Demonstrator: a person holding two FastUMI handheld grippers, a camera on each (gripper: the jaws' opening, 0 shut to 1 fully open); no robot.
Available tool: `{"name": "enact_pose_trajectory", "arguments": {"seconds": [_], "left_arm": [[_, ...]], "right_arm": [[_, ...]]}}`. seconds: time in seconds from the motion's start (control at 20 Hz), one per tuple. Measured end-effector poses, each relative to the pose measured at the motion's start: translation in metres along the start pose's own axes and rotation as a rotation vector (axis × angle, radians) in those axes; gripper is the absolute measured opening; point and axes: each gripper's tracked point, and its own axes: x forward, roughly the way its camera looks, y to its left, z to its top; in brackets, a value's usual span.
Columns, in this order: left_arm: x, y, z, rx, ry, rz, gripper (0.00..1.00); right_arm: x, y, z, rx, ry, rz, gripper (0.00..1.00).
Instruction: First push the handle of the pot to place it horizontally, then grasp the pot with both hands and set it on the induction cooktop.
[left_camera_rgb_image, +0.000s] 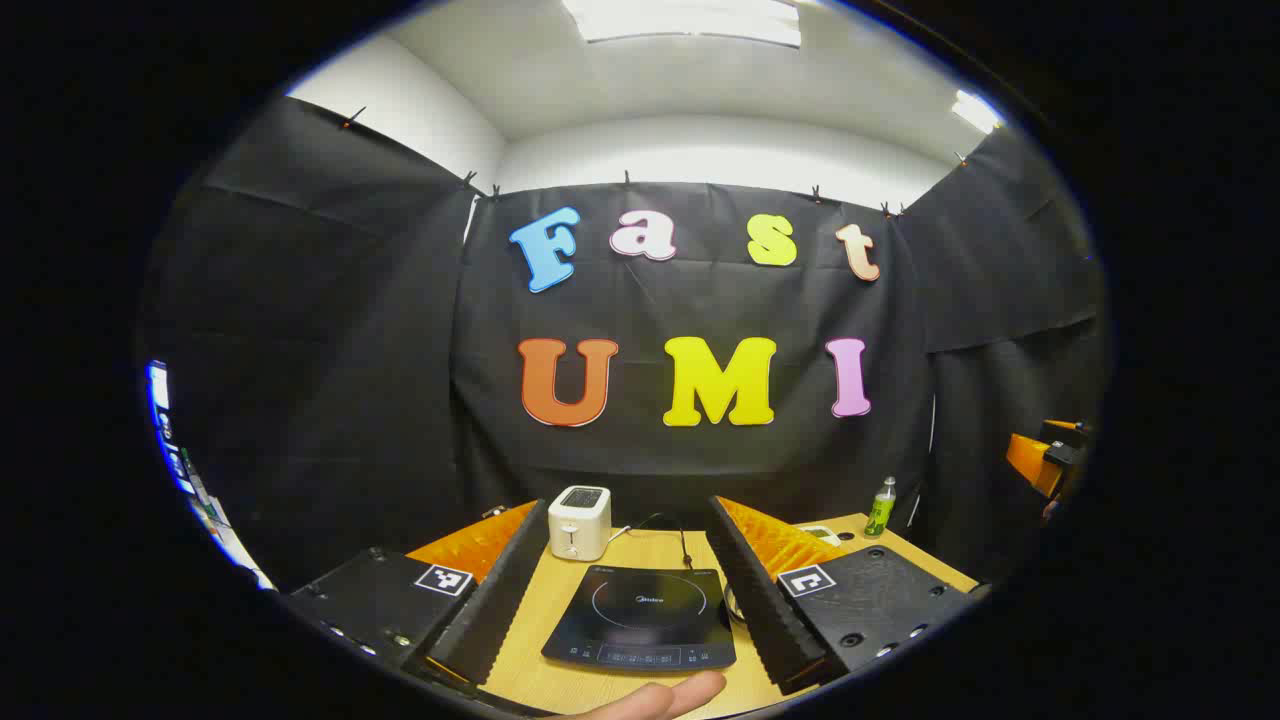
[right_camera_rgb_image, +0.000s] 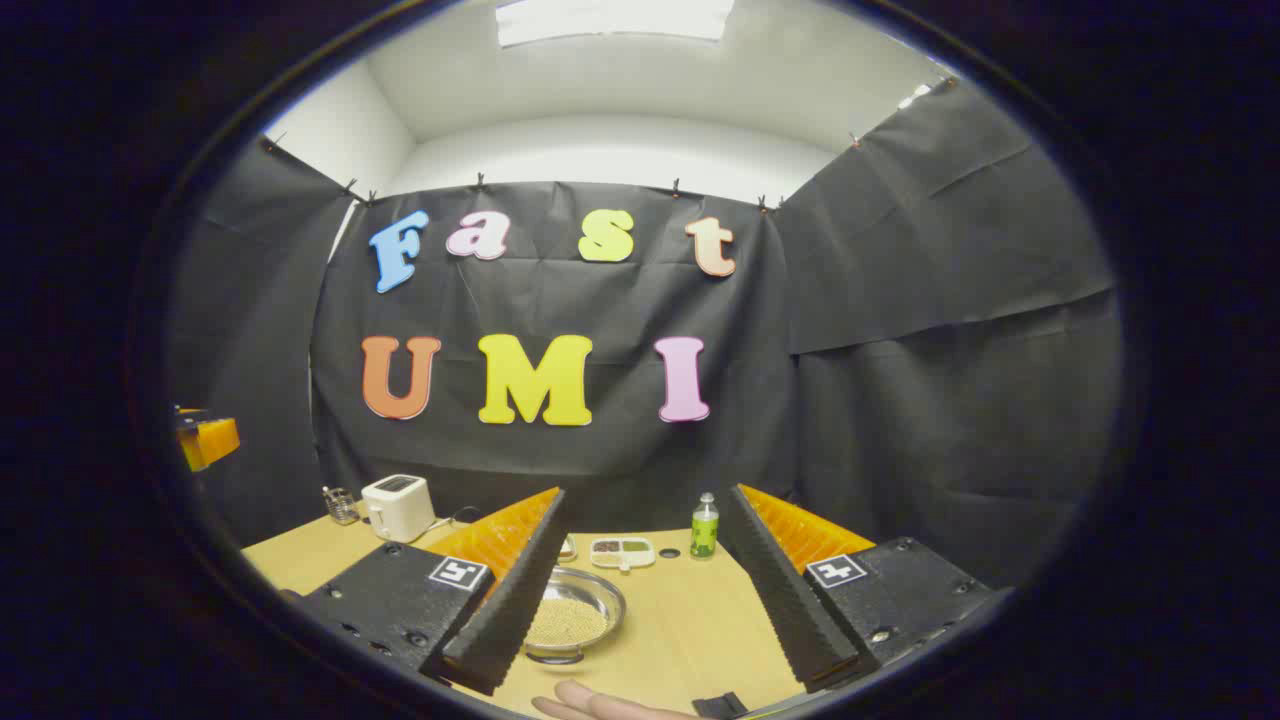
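Observation:
The black induction cooktop (left_camera_rgb_image: 640, 620) lies flat on the wooden table (left_camera_rgb_image: 560, 680), seen between my left gripper's fingers. My left gripper (left_camera_rgb_image: 628, 508) is held above the table, open and holding nothing. A sliver of the metal pot (left_camera_rgb_image: 733, 603) peeks out behind its right finger. In the right gripper view the round silver pot (right_camera_rgb_image: 572, 620), with pale grains inside, rests on the table, half hidden by the left finger (right_camera_rgb_image: 505, 600). My right gripper (right_camera_rgb_image: 645, 497) hovers open above it. I cannot make out the pot's handle.
A white toaster (left_camera_rgb_image: 579, 522) with its cord stands behind the cooktop. A green bottle (right_camera_rgb_image: 705, 525) and a small divided dish (right_camera_rgb_image: 622, 551) sit at the table's back. A person's fingers (right_camera_rgb_image: 600, 707) lie at the near edge. The other gripper (right_camera_rgb_image: 205, 437) shows far left.

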Motion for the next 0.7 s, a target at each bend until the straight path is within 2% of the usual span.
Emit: {"name": "enact_pose_trajectory", "arguments": {"seconds": [0.15,0.5,0.55,0.6,0.7], "left_arm": [[-0.007,0.011,0.003,-0.018,-0.012,0.038,0.95],[-0.010,0.007,-0.001,-0.016,-0.009,-0.003,0.95],[-0.011,0.005,-0.002,-0.010,-0.008,-0.010,0.95],[-0.011,0.000,-0.003,-0.004,-0.006,-0.022,0.95],[-0.011,-0.007,-0.007,0.010,-0.004,-0.040,0.95]], "right_arm": [[-0.006,-0.001,0.003,0.010,-0.005,-0.008,0.96],[-0.018,0.007,0.014,-0.013,-0.042,0.012,0.96],[-0.017,0.008,0.013,-0.014,-0.041,0.013,1.00],[-0.017,0.009,0.012,-0.007,-0.034,0.017,0.96],[-0.015,0.015,0.008,0.009,-0.016,0.030,0.96]]}}
